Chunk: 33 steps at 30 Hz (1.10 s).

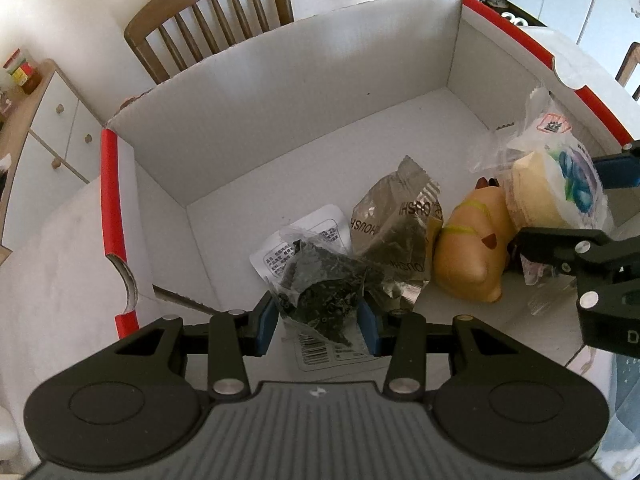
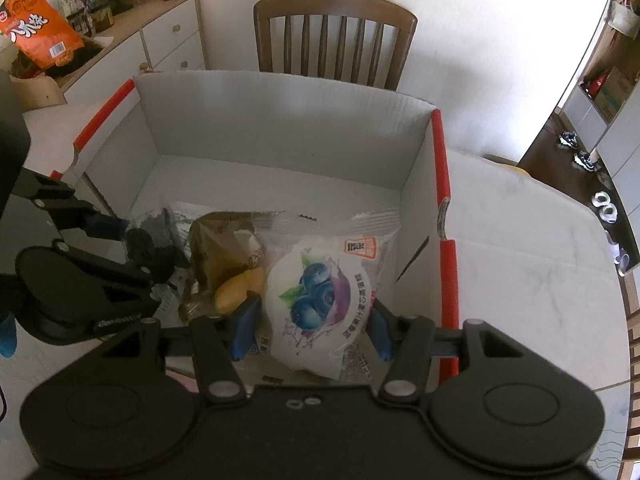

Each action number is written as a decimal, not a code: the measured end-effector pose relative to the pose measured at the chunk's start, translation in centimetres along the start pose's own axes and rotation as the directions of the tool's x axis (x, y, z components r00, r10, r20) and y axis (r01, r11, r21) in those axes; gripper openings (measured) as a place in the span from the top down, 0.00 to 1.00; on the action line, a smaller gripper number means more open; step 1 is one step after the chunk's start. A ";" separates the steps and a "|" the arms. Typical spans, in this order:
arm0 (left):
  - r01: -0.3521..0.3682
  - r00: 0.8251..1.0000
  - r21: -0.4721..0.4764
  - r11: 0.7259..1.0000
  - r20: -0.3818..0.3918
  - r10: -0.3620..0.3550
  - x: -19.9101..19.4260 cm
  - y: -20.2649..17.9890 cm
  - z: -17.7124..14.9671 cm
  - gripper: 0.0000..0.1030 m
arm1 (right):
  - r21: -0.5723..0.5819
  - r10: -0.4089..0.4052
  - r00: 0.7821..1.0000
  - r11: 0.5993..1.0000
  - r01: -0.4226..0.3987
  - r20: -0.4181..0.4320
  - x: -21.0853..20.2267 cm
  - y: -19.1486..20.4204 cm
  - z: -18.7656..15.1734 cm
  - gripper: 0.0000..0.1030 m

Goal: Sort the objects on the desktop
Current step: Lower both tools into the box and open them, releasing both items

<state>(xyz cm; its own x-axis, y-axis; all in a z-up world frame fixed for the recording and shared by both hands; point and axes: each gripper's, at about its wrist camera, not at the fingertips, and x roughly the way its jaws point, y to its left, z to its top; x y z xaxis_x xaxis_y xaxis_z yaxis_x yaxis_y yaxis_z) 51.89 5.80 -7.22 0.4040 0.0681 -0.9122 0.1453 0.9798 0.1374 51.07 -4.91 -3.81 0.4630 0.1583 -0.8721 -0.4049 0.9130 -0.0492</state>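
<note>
A white cardboard box with red-edged rims (image 1: 280, 92) (image 2: 280, 120) stands on the table. My left gripper (image 1: 318, 320) is shut on a clear packet of dark seaweed-like snack (image 1: 324, 284), held inside the box near its front wall. My right gripper (image 2: 312, 326) is shut on a blueberry cake packet (image 2: 320, 300), also inside the box; the packet (image 1: 560, 184) shows at the right in the left wrist view. On the box floor lie a grey-brown foil packet (image 1: 400, 220) and a yellow toy animal (image 1: 472, 240).
A wooden chair (image 2: 336, 32) stands behind the box. A white cabinet with jars and an orange bag (image 2: 36, 28) is at the left. The white marbled table (image 2: 532, 260) extends right of the box.
</note>
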 end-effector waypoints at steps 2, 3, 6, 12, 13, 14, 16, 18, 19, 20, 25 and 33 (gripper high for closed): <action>0.000 1.000 -0.005 1.000 0.003 0.000 0.1 -0.1 0.1 0.59 | 0.003 -0.001 1.000 1.000 0.001 -0.002 0.1 0.0 0.1 0.45; 0.000 1.000 -0.006 1.000 0.003 0.000 0.1 -0.1 0.1 0.59 | 0.003 -0.003 1.000 1.000 0.003 -0.004 0.1 0.0 0.1 0.45; -0.001 1.000 -0.009 1.000 0.006 0.001 0.2 -0.1 0.2 0.59 | 0.004 -0.011 1.000 1.000 0.011 -0.009 0.2 0.0 0.1 0.45; -0.002 1.000 -0.014 1.000 0.017 0.002 -0.1 -0.4 0.1 0.55 | 0.022 -0.008 1.000 1.000 0.008 -0.004 0.1 -0.2 0.2 0.37; -0.003 1.000 -0.015 1.000 0.019 0.003 -0.2 -0.4 0.2 0.54 | 0.026 -0.007 1.000 1.000 0.007 0.003 -0.1 -0.2 0.1 0.34; -0.012 1.000 -0.014 1.000 0.024 0.012 -0.3 -0.6 0.2 0.54 | 0.029 -0.005 1.000 1.000 0.005 0.006 -0.2 -0.2 0.1 0.33; -0.022 0.999 -0.010 1.000 0.030 0.022 -0.6 -0.6 0.2 0.53 | 0.029 -0.007 1.000 1.000 0.007 0.008 -0.4 -0.3 0.1 0.33; -0.023 0.999 -0.013 1.000 0.036 0.023 -0.9 -0.6 0.3 0.52 | 0.034 -0.001 1.000 0.999 0.001 0.011 -0.7 -0.4 0.1 0.33; -0.020 0.999 -0.017 1.000 0.038 0.021 -1.1 -0.5 0.3 0.51 | 0.037 0.000 1.000 0.999 -0.001 0.014 -0.9 -0.5 0.0 0.33; -0.016 0.999 -0.022 1.000 0.041 0.017 -1.3 -0.6 0.3 0.49 | 0.039 0.004 1.000 0.999 -0.004 0.017 -1.1 -0.5 0.0 0.33; -0.038 0.997 -0.017 0.999 0.065 0.039 -2.6 -0.7 0.4 0.39 | 0.031 0.010 0.999 0.999 -0.011 0.037 -2.4 -0.4 -0.2 0.32; -0.031 0.995 -0.044 0.999 0.091 0.035 -4.8 0.0 0.1 0.38 | 0.045 0.012 0.997 0.999 -0.015 0.077 -4.8 -0.9 -0.1 0.32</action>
<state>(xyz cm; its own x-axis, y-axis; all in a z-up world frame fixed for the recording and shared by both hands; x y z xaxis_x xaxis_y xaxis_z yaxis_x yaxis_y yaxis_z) 50.07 5.44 -2.84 0.4889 0.0849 -0.8682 0.0927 0.9846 0.1484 49.09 -6.54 0.39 0.5173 0.1974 -0.8327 -0.3758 0.9266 -0.0138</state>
